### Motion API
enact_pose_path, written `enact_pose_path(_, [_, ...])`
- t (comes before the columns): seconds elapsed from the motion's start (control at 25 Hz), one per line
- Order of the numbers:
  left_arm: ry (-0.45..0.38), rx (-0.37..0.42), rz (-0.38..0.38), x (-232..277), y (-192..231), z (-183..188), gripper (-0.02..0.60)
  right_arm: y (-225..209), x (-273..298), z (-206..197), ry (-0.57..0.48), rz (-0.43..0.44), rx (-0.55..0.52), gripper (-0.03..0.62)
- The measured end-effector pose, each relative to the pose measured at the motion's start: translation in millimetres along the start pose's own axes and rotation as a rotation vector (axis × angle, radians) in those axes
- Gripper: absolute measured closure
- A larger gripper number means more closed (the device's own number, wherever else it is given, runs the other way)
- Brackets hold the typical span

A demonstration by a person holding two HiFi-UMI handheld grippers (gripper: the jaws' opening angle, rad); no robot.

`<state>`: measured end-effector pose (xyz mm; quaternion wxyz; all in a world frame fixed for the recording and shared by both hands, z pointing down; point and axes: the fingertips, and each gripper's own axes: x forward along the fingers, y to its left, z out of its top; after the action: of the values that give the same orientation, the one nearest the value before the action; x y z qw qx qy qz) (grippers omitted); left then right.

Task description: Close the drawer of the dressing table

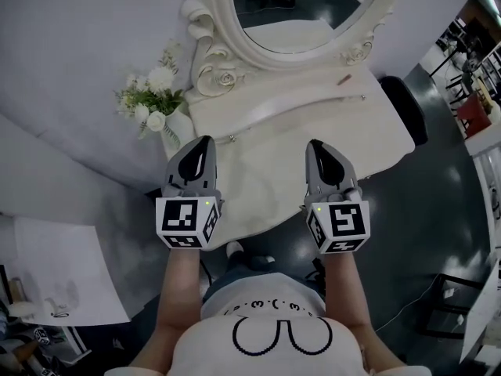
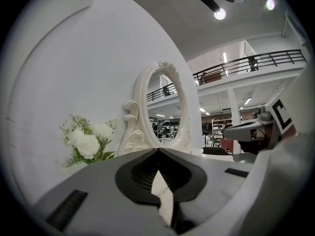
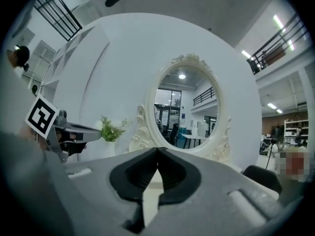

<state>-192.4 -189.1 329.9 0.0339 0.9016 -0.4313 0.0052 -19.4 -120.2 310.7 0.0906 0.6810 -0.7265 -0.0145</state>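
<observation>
The white dressing table (image 1: 376,143) stands below me, with an oval mirror (image 1: 313,6) in a carved frame at its back. Two small knobs (image 1: 232,139) sit on a line across its top part. No drawer sticks out past the front edge in the head view. My left gripper (image 1: 205,141) and right gripper (image 1: 313,144) hang side by side over the table's near part, level and pointing at the mirror. Both are shut with nothing between their jaws, as the left gripper (image 2: 158,150) and right gripper (image 3: 157,149) show in their own views.
A vase of white flowers (image 1: 153,100) stands at the table's left end, just beyond my left gripper. A small brown object (image 1: 343,78) lies near the mirror's right foot. A dark stool (image 1: 405,108) is at the table's right. A curved white wall backs the table.
</observation>
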Motion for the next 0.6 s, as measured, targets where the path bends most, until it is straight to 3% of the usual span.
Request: enact_pose_path(0.6, [-0.07,0.063,0.041,-14.9,-22.3,42.4,0.583,-20.6,-32.3,43.1,-0.118,-0.007,-0.031,0.595])
